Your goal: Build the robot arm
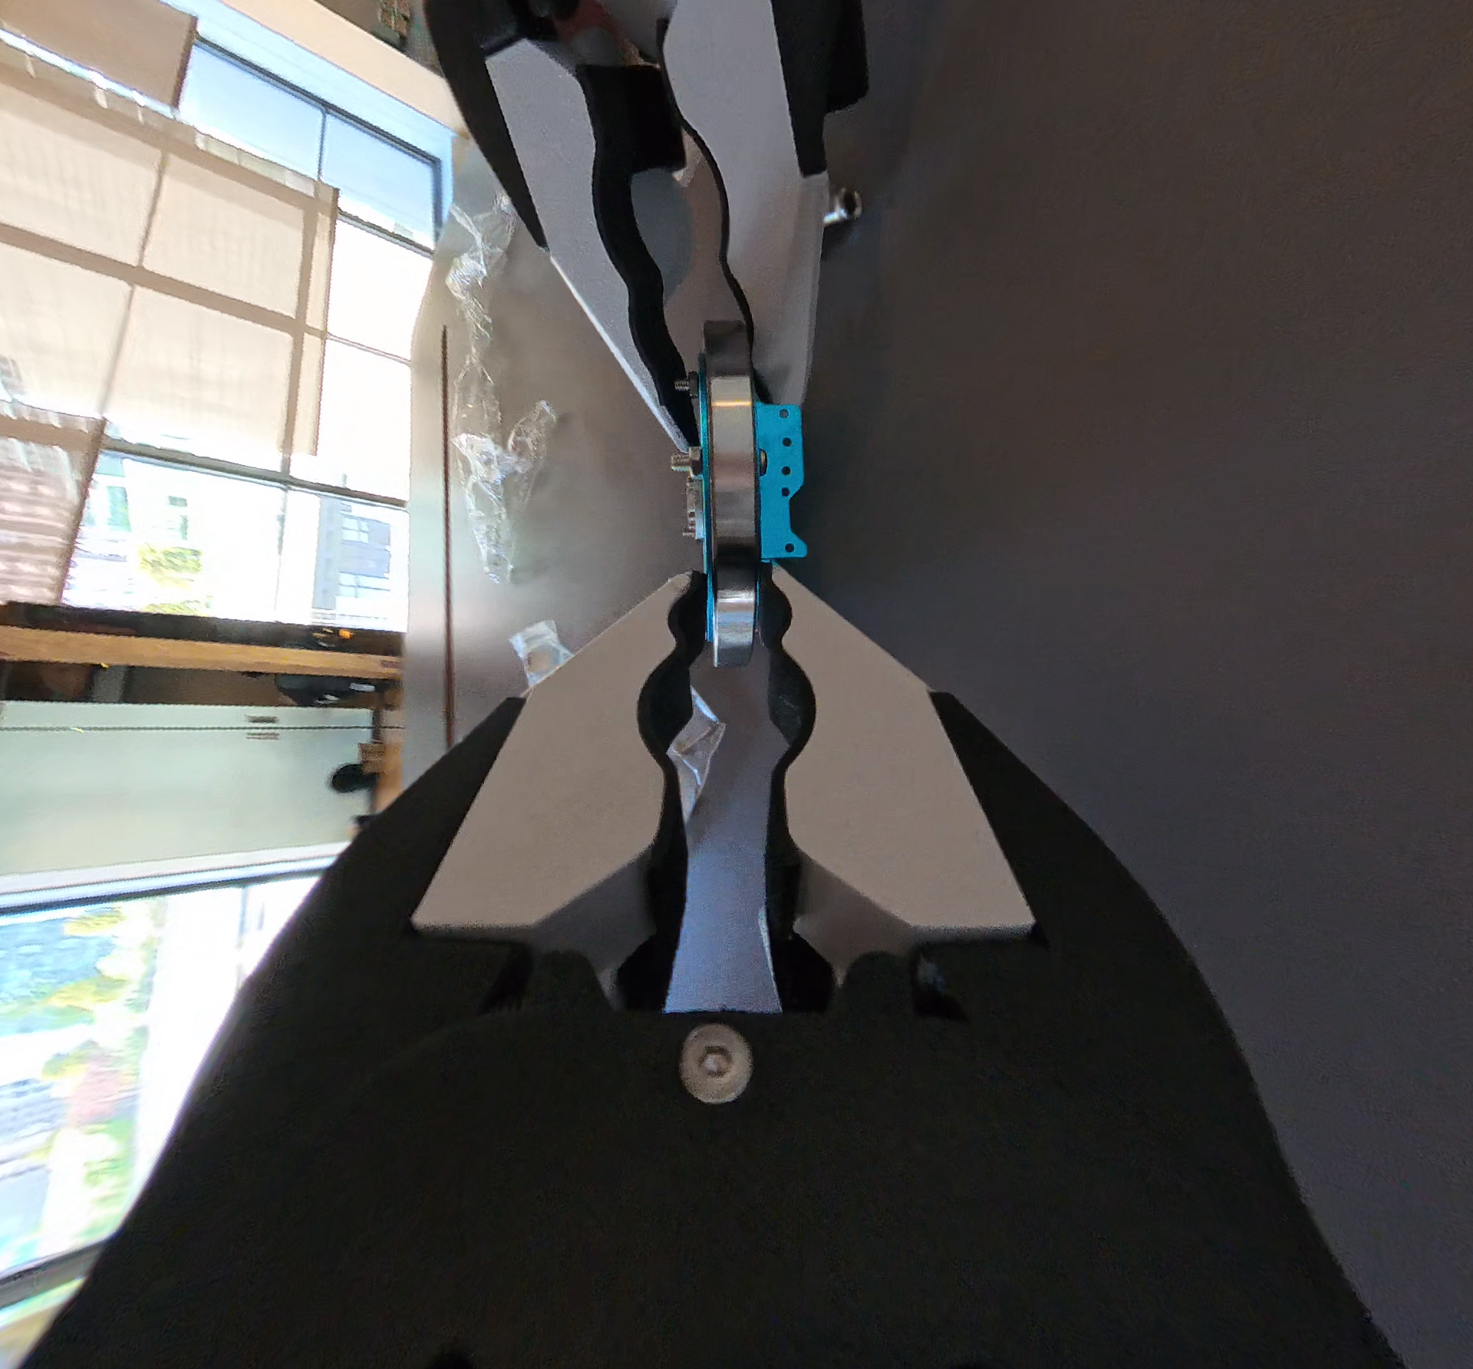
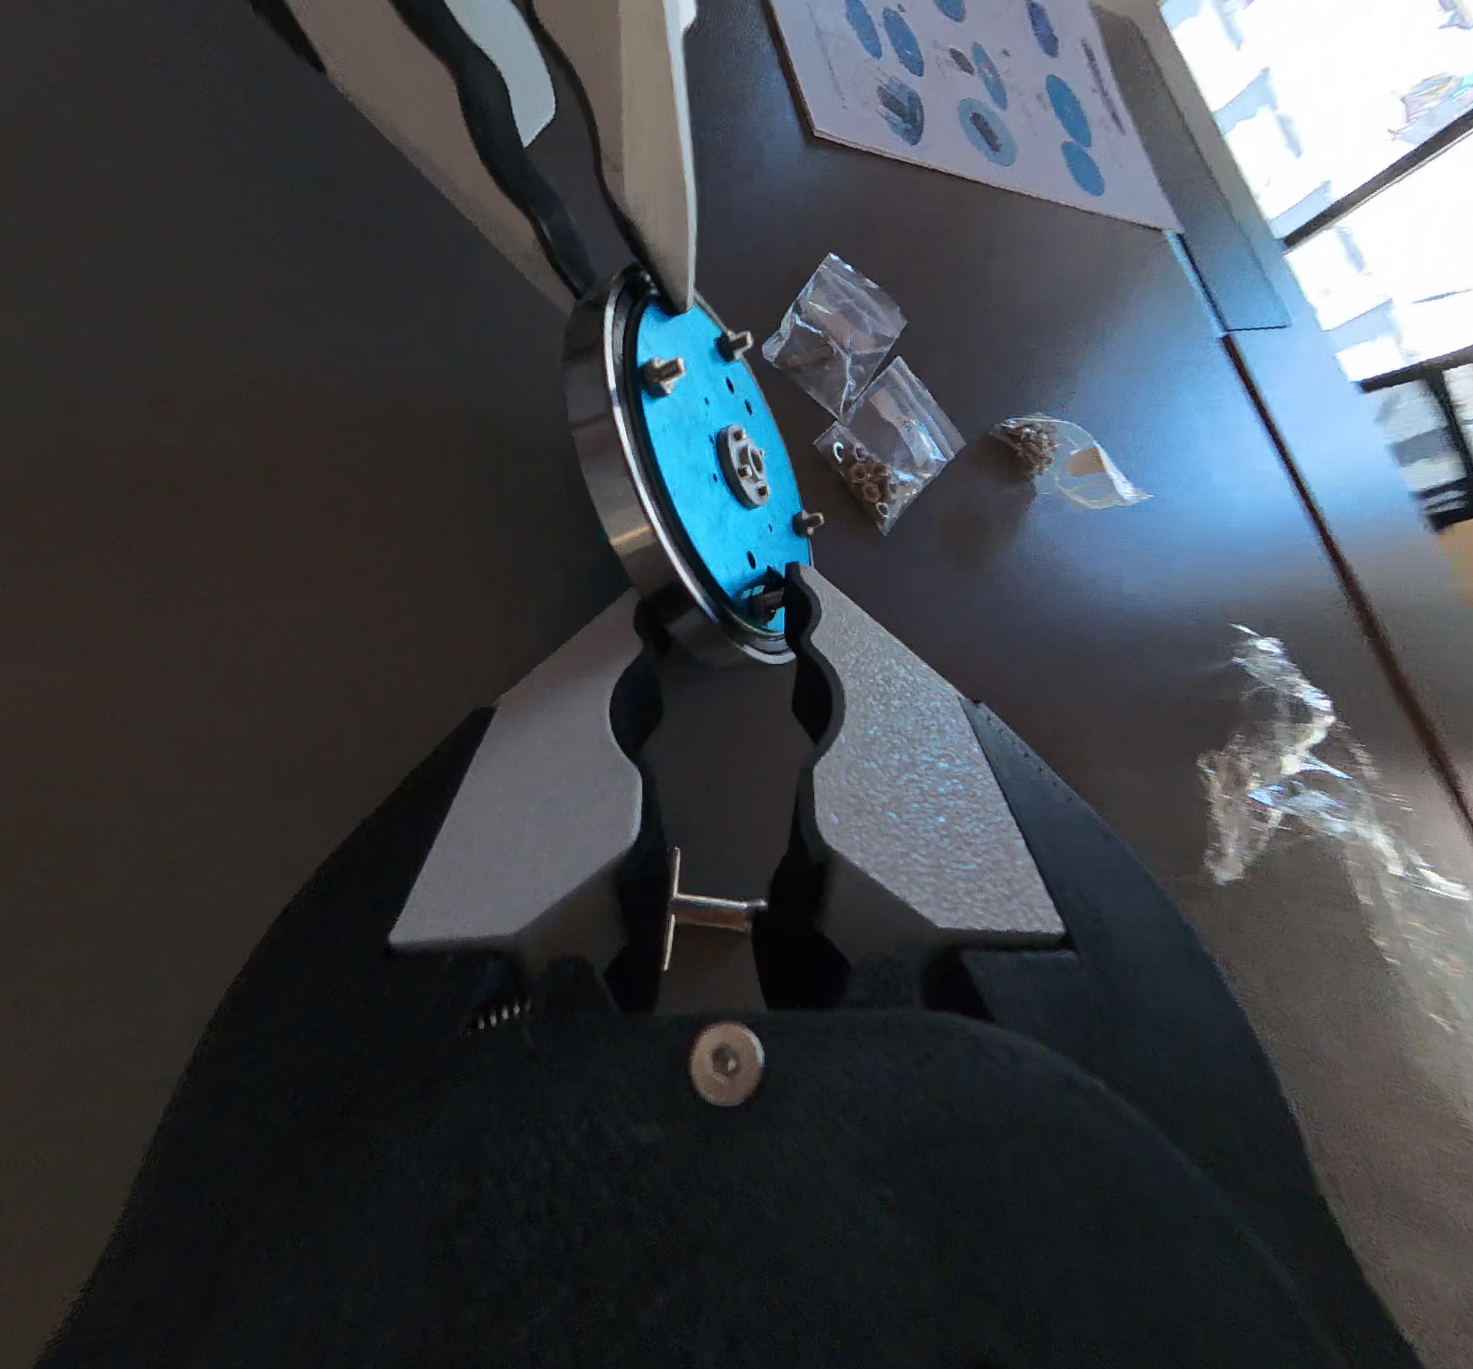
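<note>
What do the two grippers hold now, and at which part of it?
Both hold one round metal bearing with a blue plate. The left gripper and the right gripper each clamp its rim at opposite edges.

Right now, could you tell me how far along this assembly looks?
Done: blue plate sits inside the steel ring, standoffs fitted. In hand: left hand-held gripper and right hand-held gripper both clamp the ring. Left: parts bags lie unused on the table.

Setting: office or lab workspace. Evidence: dark surface (image 2: 1036, 613); printed assembly sheet (image 2: 956, 47); clear bags of small hardware (image 2: 877, 422); large windows with roller blinds (image 1: 159, 254); wooden bench (image 1: 199, 653) beyond.
</note>
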The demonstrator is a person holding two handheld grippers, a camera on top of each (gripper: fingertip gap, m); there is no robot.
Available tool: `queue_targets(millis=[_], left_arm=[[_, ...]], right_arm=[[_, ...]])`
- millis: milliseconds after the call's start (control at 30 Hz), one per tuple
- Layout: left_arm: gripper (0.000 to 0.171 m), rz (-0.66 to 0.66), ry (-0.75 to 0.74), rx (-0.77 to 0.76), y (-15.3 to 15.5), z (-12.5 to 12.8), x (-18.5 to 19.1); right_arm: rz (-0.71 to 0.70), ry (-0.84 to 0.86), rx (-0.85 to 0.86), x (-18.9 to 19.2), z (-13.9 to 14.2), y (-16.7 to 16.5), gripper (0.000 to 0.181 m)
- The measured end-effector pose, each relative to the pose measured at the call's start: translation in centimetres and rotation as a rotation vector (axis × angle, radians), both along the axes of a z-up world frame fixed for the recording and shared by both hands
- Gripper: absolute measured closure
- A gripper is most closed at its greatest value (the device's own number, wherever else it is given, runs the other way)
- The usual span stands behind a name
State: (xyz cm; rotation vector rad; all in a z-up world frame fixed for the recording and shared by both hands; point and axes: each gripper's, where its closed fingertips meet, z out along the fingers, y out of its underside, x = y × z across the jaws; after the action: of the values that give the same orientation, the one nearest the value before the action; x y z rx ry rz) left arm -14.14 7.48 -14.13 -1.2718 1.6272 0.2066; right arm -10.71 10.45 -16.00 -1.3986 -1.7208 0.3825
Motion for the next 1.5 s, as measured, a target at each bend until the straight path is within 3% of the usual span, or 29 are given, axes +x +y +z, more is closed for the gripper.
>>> queue_targets(millis=[133,333,567,767,1033,1200,1333,1500], left_arm=[[0.16,0.057,-0.133,-0.214,-0.7,1.0,0.2],[0.16,0.158,-0.425,-0.569,-1.5,1.8,0.0],[0.157,0.245,-0.508,-0.539,-0.3,0.3,-1.8],[0.159,0.226,-0.61,-0.629,-0.3,0.0,-1.9],[0.159,0.182,-0.555,-0.558,-1.0,-0.1,-1.7],[0.159,0.17,-0.517,-0.505,-1.3,-0.2,-1.7],[0.159,0.149,-0.473,-0.458,-1.5,-0.4,-1.7],[0.159,0.128,-0.435,-0.419,-1.8,-0.6,-1.8]], right_arm=[[0.087,0.025,-0.234,0.0,1.5,-1.0,0.155],[0.199,-0.157,-0.557,-0.2,2.1,-2.0,0.155],[0.304,-0.168,-0.593,-2.4,2.9,-1.7,0.158],[0.402,-0.036,-0.561,-3.1,3.2,-1.7,0.157],[0.446,0.042,-0.497,-2.1,3.0,-1.7,0.152],[0.511,0.054,-0.411,-1.8,2.6,-2.6,0.164],[0.52,0.053,-0.43,-1.9,2.5,-3.0,0.163],[0.548,0.064,-0.325,-2.0,2.6,-3.4,0.164]])
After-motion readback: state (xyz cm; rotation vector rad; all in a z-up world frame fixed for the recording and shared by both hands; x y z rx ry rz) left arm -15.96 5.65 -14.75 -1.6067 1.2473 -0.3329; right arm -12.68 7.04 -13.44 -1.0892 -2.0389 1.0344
